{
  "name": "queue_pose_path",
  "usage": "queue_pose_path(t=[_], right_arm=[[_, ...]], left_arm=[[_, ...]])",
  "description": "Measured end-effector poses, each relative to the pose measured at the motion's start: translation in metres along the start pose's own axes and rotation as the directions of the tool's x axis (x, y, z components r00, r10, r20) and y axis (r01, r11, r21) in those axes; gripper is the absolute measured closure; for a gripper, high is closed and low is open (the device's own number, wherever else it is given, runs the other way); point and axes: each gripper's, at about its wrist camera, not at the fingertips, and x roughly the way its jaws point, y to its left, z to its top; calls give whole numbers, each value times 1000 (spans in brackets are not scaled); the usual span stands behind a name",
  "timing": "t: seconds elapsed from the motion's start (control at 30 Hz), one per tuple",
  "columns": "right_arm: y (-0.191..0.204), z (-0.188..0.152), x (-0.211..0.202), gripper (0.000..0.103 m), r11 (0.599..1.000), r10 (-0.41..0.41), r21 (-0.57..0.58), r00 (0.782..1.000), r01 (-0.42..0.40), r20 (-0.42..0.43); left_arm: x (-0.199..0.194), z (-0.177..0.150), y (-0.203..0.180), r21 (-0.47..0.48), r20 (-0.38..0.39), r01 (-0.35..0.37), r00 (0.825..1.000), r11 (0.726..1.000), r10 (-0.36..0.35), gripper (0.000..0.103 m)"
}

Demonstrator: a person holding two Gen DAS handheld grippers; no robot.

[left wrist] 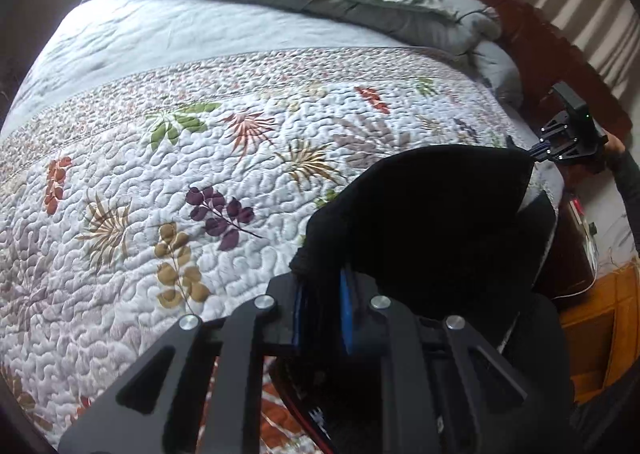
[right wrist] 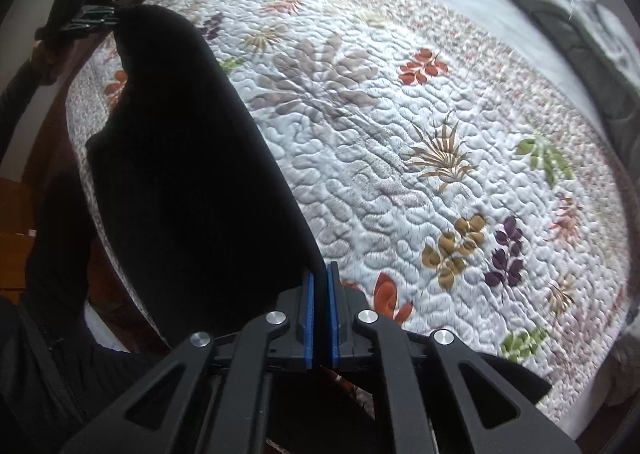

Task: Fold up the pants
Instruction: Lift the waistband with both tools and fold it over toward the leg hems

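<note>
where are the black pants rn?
The black pants hang stretched between the left gripper and right gripper, both shut on the top edge, above the near edge of the floral quilt.

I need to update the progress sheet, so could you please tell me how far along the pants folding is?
Done: both grippers have picked up the black pants; the left gripper and right gripper are each shut on an edge of the cloth. In hand: the pants hang stretched between them above the floral quilt. Left: no finished fold lies on the quilt yet, so laying down and folding seem to remain.
</note>
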Motion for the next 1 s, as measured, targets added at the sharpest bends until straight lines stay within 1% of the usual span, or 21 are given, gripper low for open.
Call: queue_pose_path(t=[0.07,0.1,0.17,0.23,0.27,0.37,0.4,0.43,0.53,0.57,0.63,0.7,0.77,0.87,0.97,1.0], right_arm=[[22,-10,-3,97,999,-33,-10,999,33,23],[36,-22,-7,97,998,-66,-17,997,66,38],[61,-33,-7,97,993,-111,-27,992,112,55],[84,-50,-6,97,986,-161,-34,983,164,84],[97,-61,-4,98,976,-208,-39,973,212,99],[116,-82,2,98,967,-248,-27,962,253,116],[124,-90,5,98,967,-251,-16,960,255,122],[129,-96,8,98,965,-258,-5,958,261,129],[149,-112,20,97,956,-293,13,947,294,135],[155,-116,25,97,951,-308,14,942,309,137],[167,-123,33,97,948,-317,25,938,317,137],[181,-131,44,97,942,-335,37,932,333,135],[191,-135,53,97,934,-356,31,925,355,132],[203,-141,71,97,930,-366,32,924,365,112],[211,-145,87,97,919,-393,25,915,392,86],[213,-146,93,97,916,-400,23,913,400,74]], left_arm=[[-17,-17,-17,30,24,-6,1000,1000,5,90],[-23,-25,-22,38,32,-6,999,999,5,90],[-34,-44,-34,59,46,-8,999,998,5,90],[-42,-60,-41,74,56,-12,998,997,7,90],[-46,-69,-45,84,62,-17,998,996,11,90],[-52,-95,-51,111,63,-27,998,994,20,90],[-52,-104,-54,126,60,-37,998,991,30,90],[-52,-113,-57,139,54,-49,998,989,42,90],[-47,-131,-61,157,35,-53,998,986,48,90],[-46,-137,-65,178,26,-70,997,981,67,90],[-39,-153,-75,232,8,-107,994,967,109,90],[-32,-169,-85,294,-6,-147,988,945,155,90],[-26,-182,-91,329,-22,-160,984,931,177,90],[-11,-206,-100,416,-54,-206,967,885,251,90],[1,-223,-102,463,-85,-220,953,858,290,90],[2,-227,-102,471,-90,-225,950,853,300,90]])
